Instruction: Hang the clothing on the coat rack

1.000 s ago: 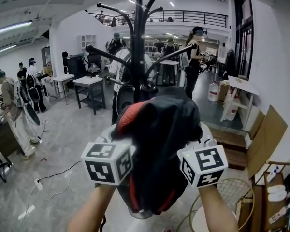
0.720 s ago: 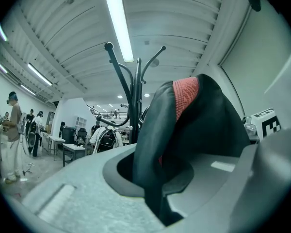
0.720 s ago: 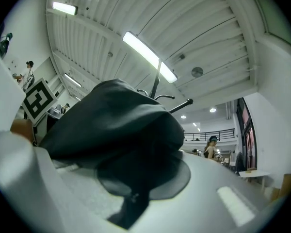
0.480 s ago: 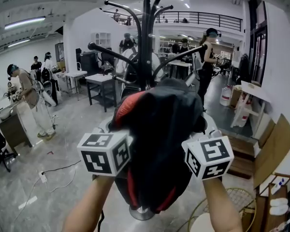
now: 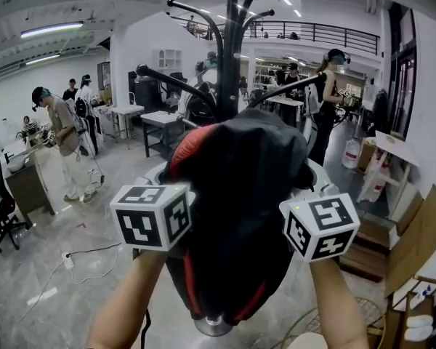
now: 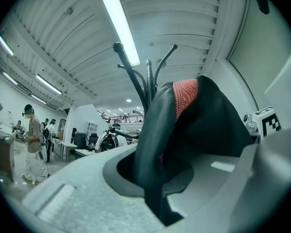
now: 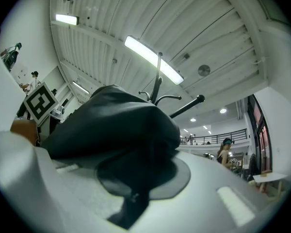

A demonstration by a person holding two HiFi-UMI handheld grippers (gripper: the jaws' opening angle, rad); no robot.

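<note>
In the left gripper view, my left tongs (image 6: 157,205) pinch a fold of the black jacket (image 6: 208,125). In the right gripper view, my right tongs (image 7: 131,205) pinch its other side. In the head view, the jacket hangs between both tongs, with the coat rack (image 5: 231,57) just beyond them

The head view faces the coat rack (image 5: 231,57) from close by, looking across and slightly down, so the black garment (image 5: 240,217) in front of the coat rack fills the centre. The left gripper view rides on the left hand-held gripper (image 6: 157,183), tilted up at the ceiling, with the coat rack just ahead. The right gripper view rides on the right hand-held gripper (image 7: 136,188), also tilted up, with the coat rack ahead. All three views share the coat rack's upper hooks and the garment.
</note>
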